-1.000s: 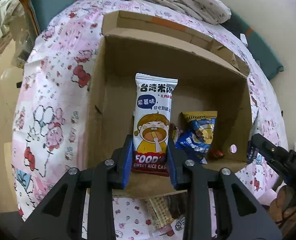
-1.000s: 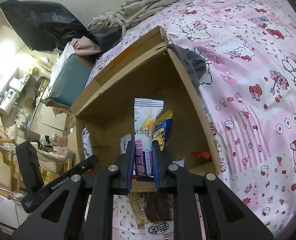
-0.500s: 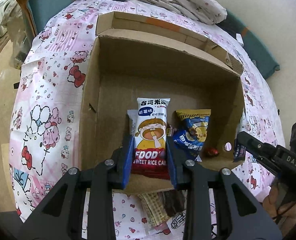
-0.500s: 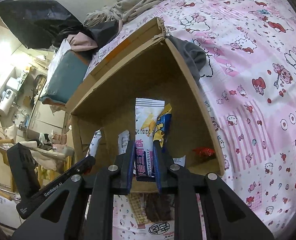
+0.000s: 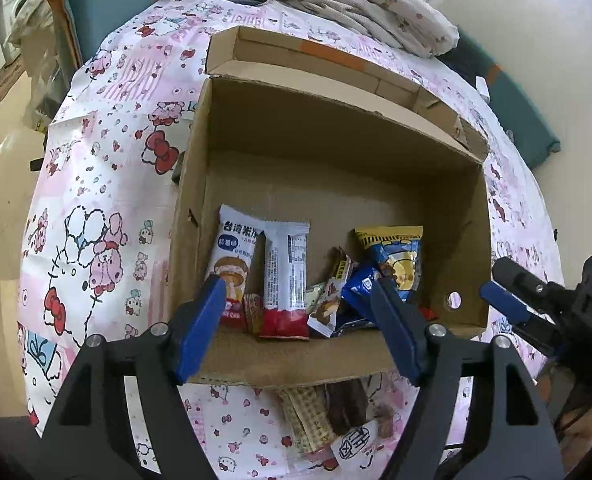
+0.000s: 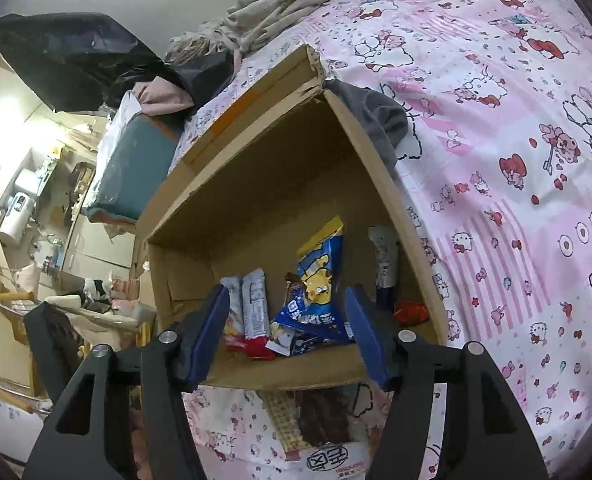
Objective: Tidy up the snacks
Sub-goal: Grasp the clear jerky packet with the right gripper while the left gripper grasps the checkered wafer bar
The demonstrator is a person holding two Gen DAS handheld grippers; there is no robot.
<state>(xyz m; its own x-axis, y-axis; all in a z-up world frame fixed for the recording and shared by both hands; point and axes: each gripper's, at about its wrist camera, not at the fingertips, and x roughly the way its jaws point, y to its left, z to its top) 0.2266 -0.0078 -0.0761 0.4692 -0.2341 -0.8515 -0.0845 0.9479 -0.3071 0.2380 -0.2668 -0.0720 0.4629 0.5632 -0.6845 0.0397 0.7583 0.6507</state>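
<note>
Over the near edge of the cardboard box (image 5: 472, 208), both grippers have just been opening; the left gripper (image 5: 296, 332) and right gripper (image 6: 288, 336) now stand with jaws apart and nothing between them; a second ago each clamped an upright packet. The rice cake packet (image 5: 232, 256) and the white packet (image 5: 288, 280) beside it now lean inside the box next to the blue-and-yellow bag (image 5: 396, 260) and other snacks; these 2 drops look finished. More snacks (image 5: 320, 420) lie on the patterned sheet (image 5: 96, 200) just outside the near wall, probably next to collect.
</note>
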